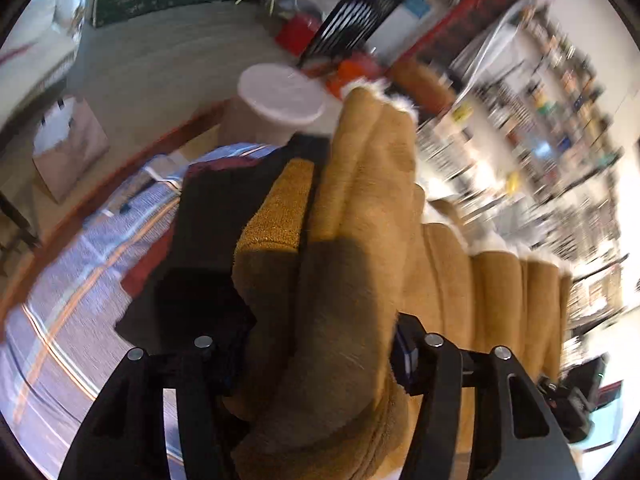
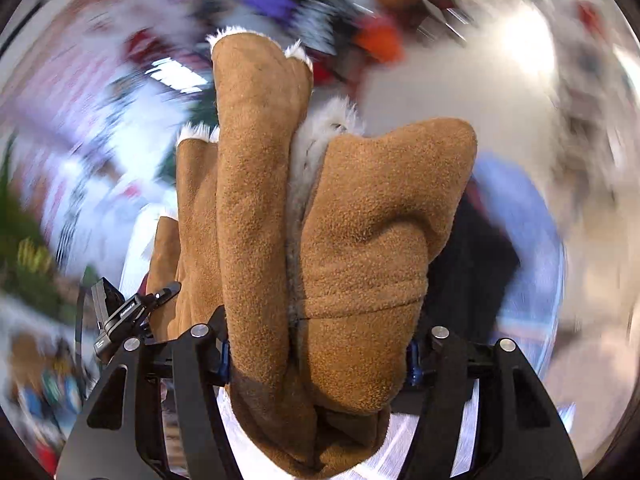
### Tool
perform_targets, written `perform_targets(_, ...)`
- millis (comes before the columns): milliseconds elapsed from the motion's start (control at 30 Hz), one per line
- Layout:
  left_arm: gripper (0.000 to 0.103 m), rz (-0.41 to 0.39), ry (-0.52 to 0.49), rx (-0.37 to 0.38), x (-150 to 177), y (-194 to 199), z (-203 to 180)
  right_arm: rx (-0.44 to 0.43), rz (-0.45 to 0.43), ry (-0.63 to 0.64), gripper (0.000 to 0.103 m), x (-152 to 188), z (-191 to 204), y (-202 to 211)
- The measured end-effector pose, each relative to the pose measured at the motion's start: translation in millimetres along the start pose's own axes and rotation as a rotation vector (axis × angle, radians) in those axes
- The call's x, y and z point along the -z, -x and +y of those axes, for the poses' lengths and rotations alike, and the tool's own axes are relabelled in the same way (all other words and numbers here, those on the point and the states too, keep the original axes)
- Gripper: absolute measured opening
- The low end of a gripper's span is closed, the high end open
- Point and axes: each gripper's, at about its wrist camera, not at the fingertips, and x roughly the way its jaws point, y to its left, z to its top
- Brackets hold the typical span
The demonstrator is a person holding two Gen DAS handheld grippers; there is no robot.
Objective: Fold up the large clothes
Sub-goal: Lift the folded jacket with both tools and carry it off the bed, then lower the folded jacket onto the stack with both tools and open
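Observation:
A thick brown fleece coat (image 1: 360, 184) with white fur trim hangs bunched in folds in the left wrist view. My left gripper (image 1: 320, 360) is shut on a fat wad of it, with the blue pads pressing from both sides. The cloth runs rightward in pleats toward the black body of the other gripper (image 1: 576, 396). In the right wrist view the same coat (image 2: 256, 160) stands up in rolls, its grey-white lining showing between them. My right gripper (image 2: 316, 356) is shut on that bundle. The black housing of the left tool (image 2: 116, 316) shows at the lower left.
Below lies a blue plaid sheet (image 1: 72, 280) with a pile of dark and maroon clothes (image 1: 216, 216) on it. A white round tub (image 1: 280, 96) and a paper bag (image 1: 68, 148) stand on the floor beyond. Blurred crowded shelves (image 1: 540, 120) fill the right.

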Motion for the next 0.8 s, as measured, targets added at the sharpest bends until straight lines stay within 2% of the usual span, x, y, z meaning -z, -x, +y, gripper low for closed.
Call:
perform_targets(33,0.061,0.003,-0.002,0.005,5,-8,0,-0.017,-0.005,-0.042,0.063,4,-17,-6)
perform_targets(200,0.074,0.064,0.029,0.04,5,-31,40,-0.082,-0.018,-0.056,0.07,8,-45,-23)
perform_targets(267,0.091,0.063,0.016,0.023,7,-36,47,-0.097,-0.001,-0.099,0.074,9,-56,-28)
perform_targets(333,0.096,0.06,0.014,0.008,2,-42,55,-0.096,0.005,-0.109,0.075,8,-64,-31)
perform_targets(467,0.098,0.071,0.044,0.011,-7,-44,54,-0.102,0.025,-0.137,0.078,16,-58,-36)
perform_targets(500,0.098,0.069,0.042,0.003,-8,-42,52,-0.106,0.035,-0.15,0.079,5,-59,-40)
perform_targets(600,0.098,0.044,0.021,-0.037,-6,-27,43,-0.116,0.069,-0.198,0.083,4,-54,-46)
perform_targets(800,0.098,-0.056,-0.05,-0.163,-1,33,24,-0.013,0.135,-0.135,0.087,-6,-37,-34)
